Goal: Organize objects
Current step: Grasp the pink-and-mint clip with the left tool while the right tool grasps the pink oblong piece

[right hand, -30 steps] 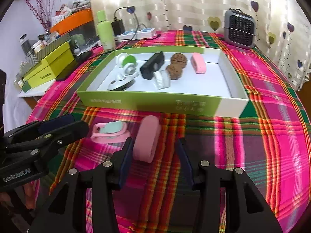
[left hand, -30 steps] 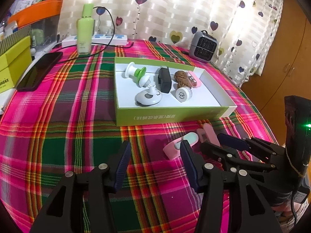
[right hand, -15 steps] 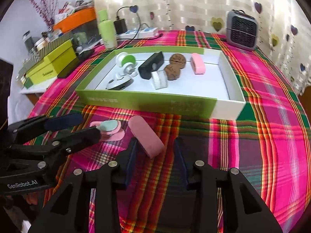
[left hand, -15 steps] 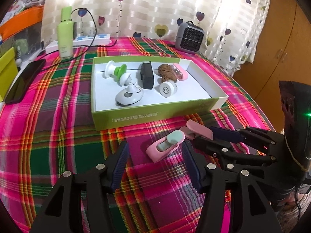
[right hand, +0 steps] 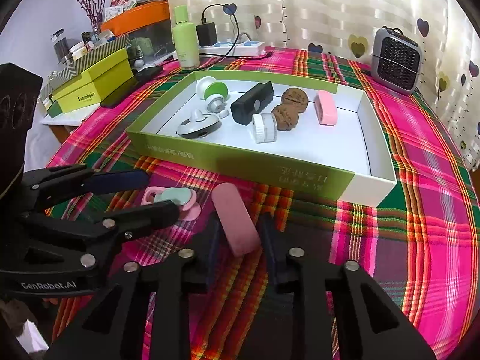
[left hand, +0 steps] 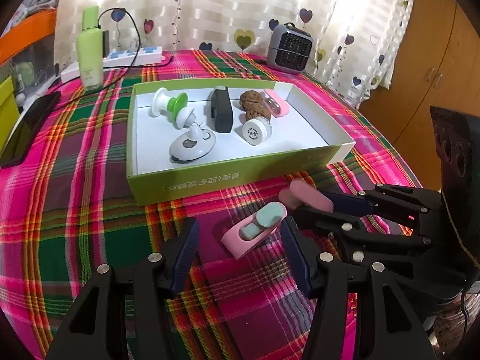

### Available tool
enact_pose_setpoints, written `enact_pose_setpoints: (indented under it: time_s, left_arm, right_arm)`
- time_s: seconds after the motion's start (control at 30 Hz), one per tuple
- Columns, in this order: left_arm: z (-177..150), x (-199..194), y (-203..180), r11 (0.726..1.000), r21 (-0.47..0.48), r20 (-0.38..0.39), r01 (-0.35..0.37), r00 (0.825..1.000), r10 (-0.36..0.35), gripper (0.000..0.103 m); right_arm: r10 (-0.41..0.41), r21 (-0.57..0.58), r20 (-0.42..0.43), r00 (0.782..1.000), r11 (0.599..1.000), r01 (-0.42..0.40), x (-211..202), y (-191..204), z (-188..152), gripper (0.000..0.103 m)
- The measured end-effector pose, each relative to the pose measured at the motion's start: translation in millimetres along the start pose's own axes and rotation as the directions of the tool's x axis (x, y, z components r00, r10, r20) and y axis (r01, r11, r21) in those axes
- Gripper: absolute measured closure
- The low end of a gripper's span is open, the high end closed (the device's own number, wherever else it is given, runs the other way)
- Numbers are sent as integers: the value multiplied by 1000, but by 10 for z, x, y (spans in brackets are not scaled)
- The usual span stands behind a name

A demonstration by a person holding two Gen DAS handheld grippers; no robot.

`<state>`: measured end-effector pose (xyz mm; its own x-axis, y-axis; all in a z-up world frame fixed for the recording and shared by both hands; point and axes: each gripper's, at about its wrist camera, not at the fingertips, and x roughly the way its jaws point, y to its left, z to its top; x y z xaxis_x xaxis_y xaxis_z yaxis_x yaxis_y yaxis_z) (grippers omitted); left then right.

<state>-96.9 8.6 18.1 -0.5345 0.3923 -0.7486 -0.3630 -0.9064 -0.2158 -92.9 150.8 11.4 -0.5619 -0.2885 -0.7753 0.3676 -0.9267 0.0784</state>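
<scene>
A green-and-white box (left hand: 240,177) (right hand: 240,162) on the plaid table holds several small items. In front of it lie a pink holder with a mint cap (left hand: 258,228) (right hand: 174,198) and a pink oblong case (right hand: 237,225) (left hand: 306,195). My left gripper (left hand: 237,246) is open with its fingers on either side of the pink holder, not touching it. My right gripper (right hand: 240,240) has its fingers close around the pink oblong case; small gaps still show at its sides.
Inside the box are a white-green roller (left hand: 171,108), a black case (left hand: 220,111), walnuts (left hand: 253,105), a white round cap (left hand: 255,130) and a pink case (left hand: 277,106). A grey heater (left hand: 289,48), green bottle (left hand: 88,48), power strip (left hand: 132,58) and phone (left hand: 27,129) stand around.
Both grippers have moved forward over the two loose pink items. The right gripper's fingers have narrowed around the pink oblong case, which has turned. The left gripper now straddles the pink holder.
</scene>
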Motion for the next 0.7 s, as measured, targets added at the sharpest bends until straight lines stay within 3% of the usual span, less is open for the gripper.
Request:
enact_pose_setpoints:
  time_s: [0.7]
  left_arm:
    - [8,87,-248,999,24,-20,-30,999,31,48]
  right_arm:
    - [3,56,-1,1000,998,-3,-94,-220,-81,84]
